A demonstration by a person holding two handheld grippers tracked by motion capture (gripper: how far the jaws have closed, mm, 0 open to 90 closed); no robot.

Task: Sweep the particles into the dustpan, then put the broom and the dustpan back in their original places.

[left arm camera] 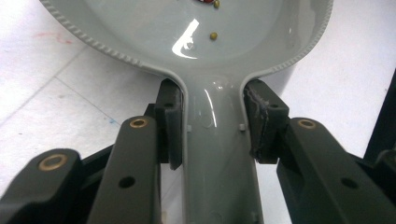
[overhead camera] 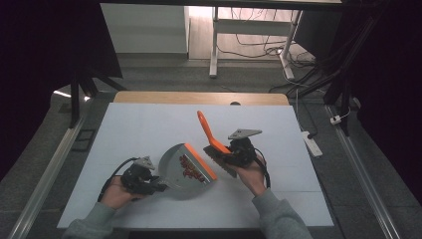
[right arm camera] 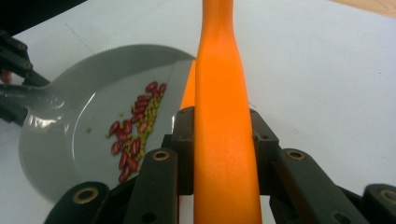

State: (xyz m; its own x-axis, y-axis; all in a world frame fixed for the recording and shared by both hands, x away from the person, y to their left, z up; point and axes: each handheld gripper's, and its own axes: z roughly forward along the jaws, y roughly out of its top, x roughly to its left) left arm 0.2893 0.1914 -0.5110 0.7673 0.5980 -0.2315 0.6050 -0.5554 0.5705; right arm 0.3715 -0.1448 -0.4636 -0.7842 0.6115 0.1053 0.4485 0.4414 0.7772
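A grey dustpan (overhead camera: 181,172) with an orange front lip lies on the white table, holding red beans (overhead camera: 188,167) and small green ones near the lip. My left gripper (overhead camera: 155,185) is shut on the dustpan's handle (left arm camera: 219,154); its pads (left arm camera: 170,122) press both sides. My right gripper (overhead camera: 230,152) is shut on an orange brush (overhead camera: 209,133), whose handle (right arm camera: 226,135) rises up and to the left while the dark bristles (overhead camera: 220,162) rest by the pan's lip. The beans (right arm camera: 133,133) lie inside the pan (right arm camera: 70,135) in the right gripper view.
The white table top (overhead camera: 139,129) has a wooden strip along its far edge (overhead camera: 199,97). A white power strip (overhead camera: 312,143) lies on the floor to the right. Metal rails (overhead camera: 54,159) run along both sides, and a desk frame with cables stands beyond.
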